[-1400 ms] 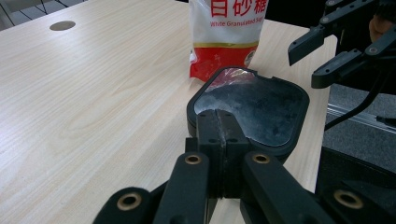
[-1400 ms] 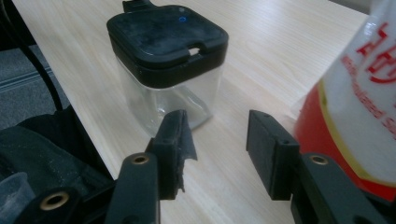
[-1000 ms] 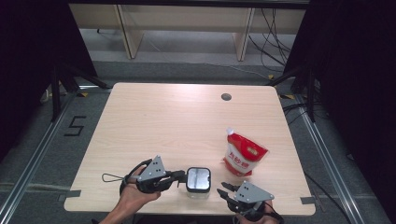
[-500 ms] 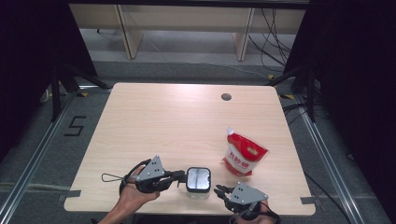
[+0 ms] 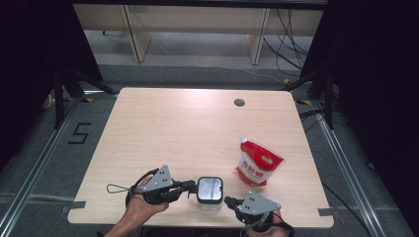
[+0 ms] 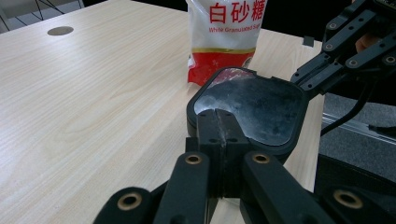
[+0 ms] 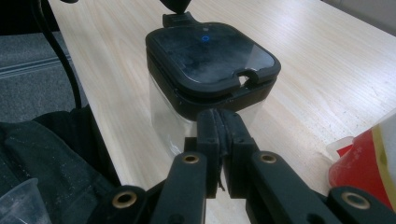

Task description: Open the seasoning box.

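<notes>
A clear square container with a black lid (image 5: 210, 190) stands near the table's front edge. My left gripper (image 5: 191, 186) meets it from the left. Its jaws are shut, with the tips (image 6: 217, 126) against the lid (image 6: 254, 109) at its rim. My right gripper (image 5: 229, 201) comes in from the right, also shut. Its tips (image 7: 223, 121) sit just short of the container (image 7: 210, 60), below the lid's notched edge, with nothing between them. A small tab on the lid's far side lies under the left gripper's tip (image 7: 175, 4).
A red and white sugar bag (image 5: 258, 165) lies to the right of the container, also in the left gripper view (image 6: 226, 37). The light wooden table (image 5: 188, 128) has a cable hole (image 5: 239, 102) at the back. A clear plastic cup (image 7: 18, 200) sits below the table's edge.
My right gripper has crept left toward the container. The left gripper and the container have stayed put.
</notes>
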`<state>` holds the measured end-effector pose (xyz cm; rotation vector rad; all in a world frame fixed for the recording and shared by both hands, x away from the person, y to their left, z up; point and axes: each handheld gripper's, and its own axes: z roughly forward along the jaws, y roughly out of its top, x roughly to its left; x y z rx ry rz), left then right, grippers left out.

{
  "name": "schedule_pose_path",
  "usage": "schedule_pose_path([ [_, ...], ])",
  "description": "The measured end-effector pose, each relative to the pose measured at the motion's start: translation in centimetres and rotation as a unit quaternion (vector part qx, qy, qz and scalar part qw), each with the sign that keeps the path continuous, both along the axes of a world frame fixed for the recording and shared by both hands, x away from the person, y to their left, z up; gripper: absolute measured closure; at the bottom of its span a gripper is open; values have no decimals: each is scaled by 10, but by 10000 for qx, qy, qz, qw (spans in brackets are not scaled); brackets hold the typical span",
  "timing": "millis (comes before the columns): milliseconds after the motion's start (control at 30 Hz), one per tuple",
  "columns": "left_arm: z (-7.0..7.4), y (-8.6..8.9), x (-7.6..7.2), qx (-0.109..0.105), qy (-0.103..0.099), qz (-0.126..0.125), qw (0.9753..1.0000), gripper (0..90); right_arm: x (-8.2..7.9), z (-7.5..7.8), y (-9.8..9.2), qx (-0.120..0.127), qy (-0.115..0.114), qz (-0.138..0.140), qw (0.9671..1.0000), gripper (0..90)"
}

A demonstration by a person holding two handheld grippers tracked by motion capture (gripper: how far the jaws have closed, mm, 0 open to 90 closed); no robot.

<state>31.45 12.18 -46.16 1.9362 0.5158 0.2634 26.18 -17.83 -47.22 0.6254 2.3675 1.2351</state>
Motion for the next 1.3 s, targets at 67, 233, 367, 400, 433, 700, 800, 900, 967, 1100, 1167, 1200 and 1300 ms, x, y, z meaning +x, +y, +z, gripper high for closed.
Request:
schedule_pose_path([
  [67,0,0,0,-13,-4,-2,10000,894,1,0,1,6,-28,47,10000,876],
  [233,-1,1,0,-76,62,8,10000,894,2,2,2,46,-9,12,10000,878],
  [367,-1,1,1,-103,79,2,9999,894,2,2,3,73,4,33,10000,878],
  [400,-2,1,1,-99,73,2,9999,894,3,2,4,73,-26,60,10000,878],
  [433,-2,1,0,-116,97,27,9999,894,3,3,4,102,-71,73,9999,880],
  [700,-2,2,1,-106,68,-5,9999,894,4,6,7,166,-70,74,9998,882],
  [800,-2,3,0,-88,74,26,9999,894,4,8,8,182,-116,79,9997,882],
  [900,-3,3,1,-87,46,-7,10000,894,4,10,8,177,-127,24,9998,882],
  [967,-3,3,1,-111,32,-29,9999,893,4,12,9,208,-155,95,9996,882],
  [1100,-5,9,1,-216,16,15,9998,802,5,17,12,256,-197,106,9994,884],
  [1167,-6,12,-2,-266,73,-10,9996,750,5,19,13,244,-207,112,9994,884],
  [1200,-6,12,-2,-266,73,-10,9996,722,5,19,13,244,-207,112,9994,884],
  [1300,-9,17,-4,-223,9,-133,9997,673,6,22,15,288,-278,105,9991,884],
])
